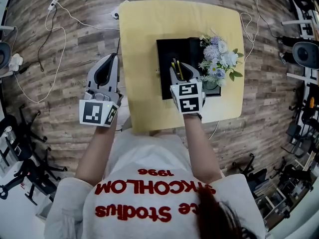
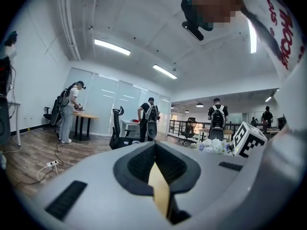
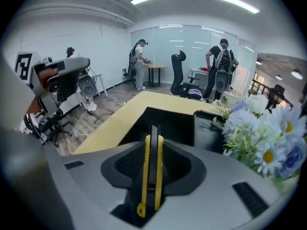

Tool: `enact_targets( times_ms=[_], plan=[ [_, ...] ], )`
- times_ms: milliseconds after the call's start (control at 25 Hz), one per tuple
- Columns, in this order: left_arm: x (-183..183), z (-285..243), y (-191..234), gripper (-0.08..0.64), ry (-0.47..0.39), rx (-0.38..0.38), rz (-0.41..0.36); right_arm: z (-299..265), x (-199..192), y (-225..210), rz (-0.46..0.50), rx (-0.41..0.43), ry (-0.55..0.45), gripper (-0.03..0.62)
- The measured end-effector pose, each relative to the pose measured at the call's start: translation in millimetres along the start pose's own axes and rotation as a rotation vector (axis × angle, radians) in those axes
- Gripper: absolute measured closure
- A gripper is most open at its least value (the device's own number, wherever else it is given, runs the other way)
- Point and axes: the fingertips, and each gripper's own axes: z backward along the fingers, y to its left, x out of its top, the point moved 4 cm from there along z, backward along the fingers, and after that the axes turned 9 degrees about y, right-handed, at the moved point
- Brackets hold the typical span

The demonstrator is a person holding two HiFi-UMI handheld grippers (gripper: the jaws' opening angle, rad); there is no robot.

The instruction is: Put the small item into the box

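Note:
The small item is a yellow and black utility knife, standing on edge between my right gripper's jaws; its yellow tip shows in the head view. My right gripper is shut on the knife and hangs over the near part of the open black box on the yellow table. My left gripper is shut with nothing in it. It is held off the table's left edge, above the wooden floor.
A bunch of pale blue and white flowers stands at the box's right side, close to my right gripper. The box's black lid rests next to them. Cables lie on the floor. Other people stand at desks in the background.

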Motion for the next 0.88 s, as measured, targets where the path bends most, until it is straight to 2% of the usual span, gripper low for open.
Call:
enact_targets(
  times_ms=[280, 480, 720, 880],
  plan=[
    [-5, 2, -3, 0.554, 0.007, 0.002, 0.01, -17, -12, 18, 0.224, -0.022, 0.191, 0.474],
    [-8, 7, -2, 0.554, 0.011, 0.016, 0.016, -25, -21, 25, 0.334, -0.038, 0.285, 0.472],
    [-11, 12, 1, 0.554, 0.014, 0.037, 0.021, -31, -28, 29, 0.411, -0.042, 0.346, 0.469],
    [-10, 14, 0, 0.554, 0.011, 0.044, 0.02, -29, -24, 26, 0.377, -0.031, 0.319, 0.464]
  ],
)
